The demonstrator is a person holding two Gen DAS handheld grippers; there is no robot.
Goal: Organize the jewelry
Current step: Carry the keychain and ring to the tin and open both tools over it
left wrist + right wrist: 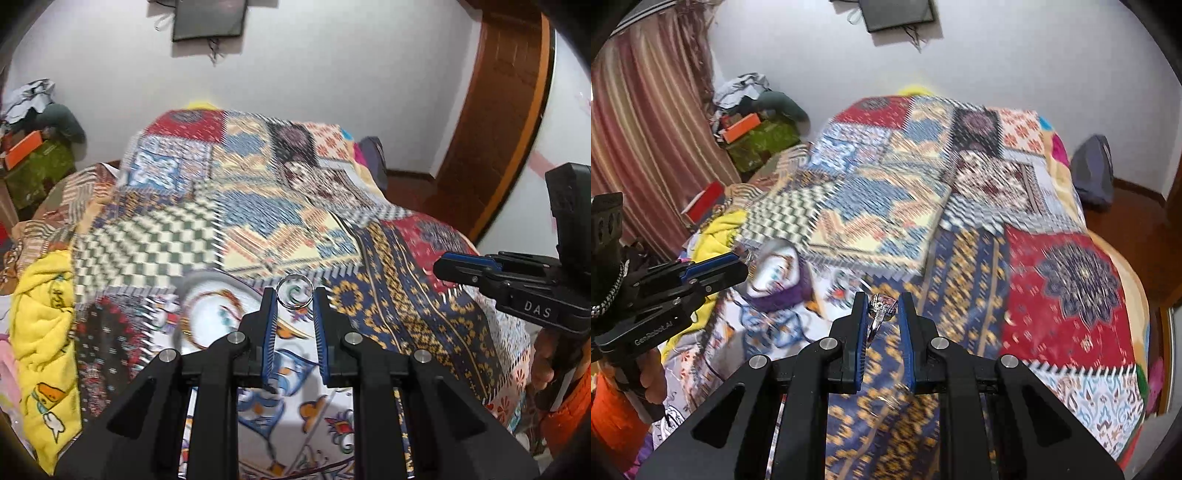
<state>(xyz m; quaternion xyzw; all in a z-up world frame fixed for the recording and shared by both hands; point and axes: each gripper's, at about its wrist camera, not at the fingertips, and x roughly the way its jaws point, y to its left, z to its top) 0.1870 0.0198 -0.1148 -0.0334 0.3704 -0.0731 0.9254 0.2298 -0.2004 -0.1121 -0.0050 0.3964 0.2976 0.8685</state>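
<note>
Altogether two rings show, one in each pair of tongs. The left tongs (pixel 294 295) pinch a plain silver ring (pixel 294 291) at their tips, above a white patterned cloth (pixel 295 406) spread on the bed (pixel 240 192). The right tongs (pixel 881 304) pinch a silver ring with a decorated top (pixel 881 308), held over the blue and gold patch of the quilt. One white bowl (pixel 207 314) sits just left of the left tongs; its contents are too blurred to tell. Only the right view shows the striped curtain (pixel 646 129); only the left shows the wooden door frame (pixel 498 110).
</note>
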